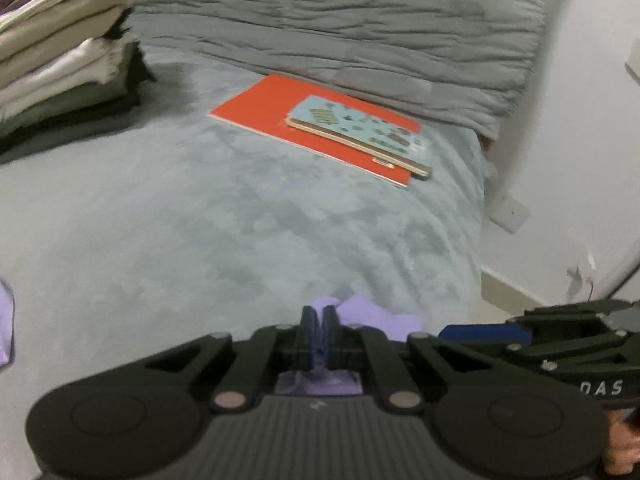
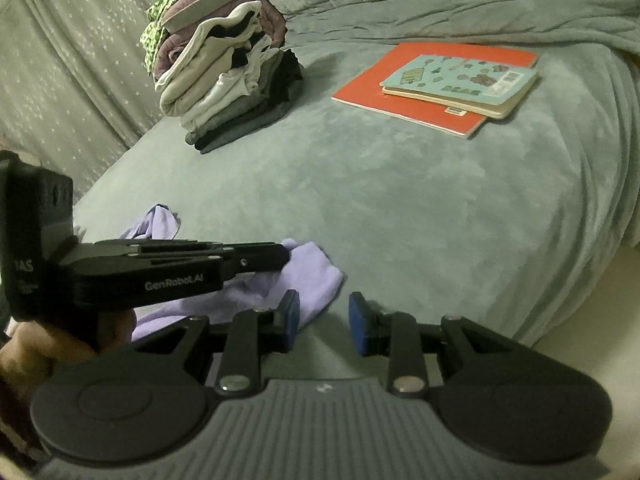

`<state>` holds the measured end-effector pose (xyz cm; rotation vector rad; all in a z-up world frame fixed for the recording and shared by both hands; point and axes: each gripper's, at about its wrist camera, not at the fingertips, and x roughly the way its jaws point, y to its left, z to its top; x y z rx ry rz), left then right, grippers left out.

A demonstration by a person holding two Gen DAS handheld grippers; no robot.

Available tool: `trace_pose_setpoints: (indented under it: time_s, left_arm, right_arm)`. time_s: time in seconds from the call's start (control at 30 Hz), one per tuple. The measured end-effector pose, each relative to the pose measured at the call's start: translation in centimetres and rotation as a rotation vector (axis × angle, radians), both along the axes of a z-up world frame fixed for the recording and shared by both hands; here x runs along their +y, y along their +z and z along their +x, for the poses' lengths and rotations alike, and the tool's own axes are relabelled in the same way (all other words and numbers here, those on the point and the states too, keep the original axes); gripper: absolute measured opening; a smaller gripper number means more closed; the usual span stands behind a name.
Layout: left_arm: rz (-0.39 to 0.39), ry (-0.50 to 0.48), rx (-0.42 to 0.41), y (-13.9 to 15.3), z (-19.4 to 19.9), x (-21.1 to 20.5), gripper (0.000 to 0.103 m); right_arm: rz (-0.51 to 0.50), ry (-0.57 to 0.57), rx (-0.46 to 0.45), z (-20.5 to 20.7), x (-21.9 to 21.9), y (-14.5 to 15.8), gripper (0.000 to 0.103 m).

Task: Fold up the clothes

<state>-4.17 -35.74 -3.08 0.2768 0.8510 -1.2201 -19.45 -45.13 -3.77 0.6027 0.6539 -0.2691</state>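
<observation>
A lilac garment lies crumpled on the grey-green bedspread near the front edge; it also shows in the left wrist view. My left gripper is shut on a fold of the lilac garment; it also shows from the side in the right wrist view. My right gripper is open and empty, just right of the garment's edge, with its left pad over the cloth. It also shows at the right of the left wrist view.
A tall stack of folded clothes stands at the back left of the bed. An orange book with a light-blue book on it lies at the back right. A rumpled quilt runs behind. The floor lies right of the bed edge.
</observation>
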Motion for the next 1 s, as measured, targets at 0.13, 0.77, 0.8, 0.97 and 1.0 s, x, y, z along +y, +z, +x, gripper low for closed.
trace_pose_setpoints:
  time_s: [0.13,0.77,0.8,0.97,1.0]
  left_arm:
    - [-0.008,0.012,0.016,-0.2,0.2,0.0,0.004]
    - [0.010,0.004,0.067,-0.2,0.4,-1.5,0.009]
    - [0.005,0.000,0.050,-0.2,0.1,-1.7,0.002]
    - [-0.111,0.004,-0.045,0.7,-2.0,-1.3,0.001]
    - [-0.134,0.009,-0.051,0.8,-2.2,-1.2,0.001]
  right_arm:
    - [-0.019,-0.019,0.015,1.0,0.0,-0.2,0.032]
    - [-0.102,-0.049,0.050,-0.6,-0.4,-0.3,0.002]
    - [-0.102,-0.050,0.051,-0.5,-0.4,-0.3,0.002]
    - [-0.173,-0.067,0.029,-1.0,0.5,0.6,0.002]
    - [-0.190,-0.069,0.029,-1.1,0.7,0.7,0.002]
